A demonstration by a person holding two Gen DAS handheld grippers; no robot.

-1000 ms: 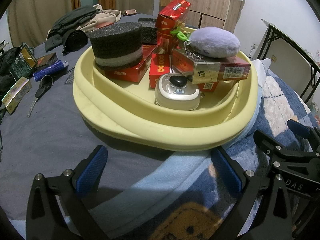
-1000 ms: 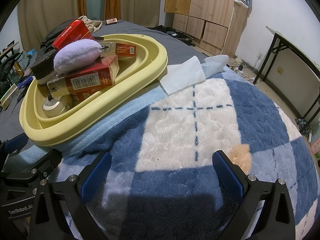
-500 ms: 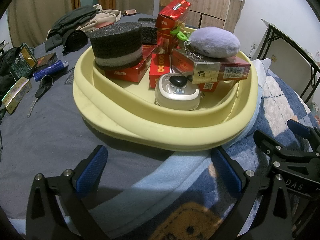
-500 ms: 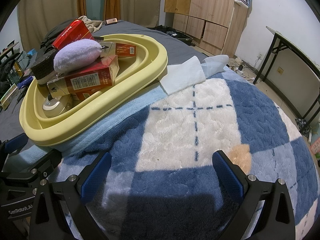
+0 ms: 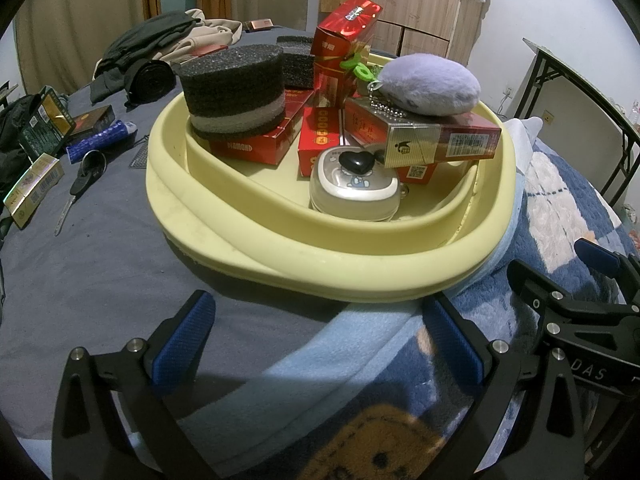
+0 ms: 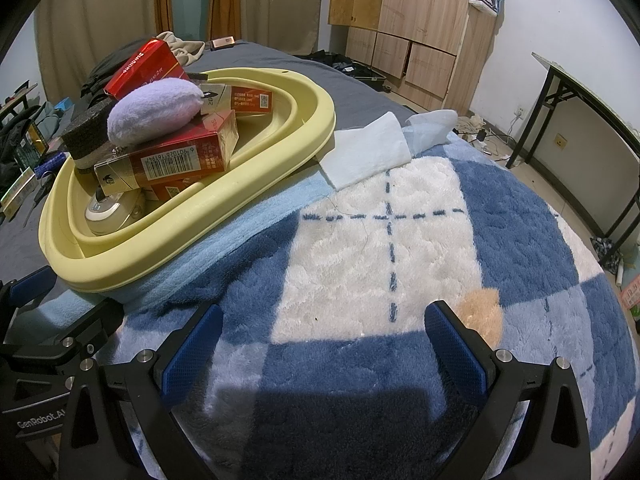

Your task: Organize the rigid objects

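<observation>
Rigid objects fill a pale yellow oval plastic basin [image 5: 328,264] resting on the bed, partly on a blue-and-white plush blanket [image 6: 380,248]. Inside, left to right: a dark round foam block [image 5: 234,90] on a flat red carton [image 5: 256,144], an upright red box [image 5: 344,48], a white rounded case [image 5: 354,190], and a lilac plush pouch [image 5: 430,86] atop a red-and-gold carton [image 5: 436,142]. Black-handled scissors [image 5: 80,184] lie on the grey sheet left of the basin. The left gripper [image 5: 320,340] and right gripper [image 6: 322,342] each stand wide open, holding nothing.
</observation>
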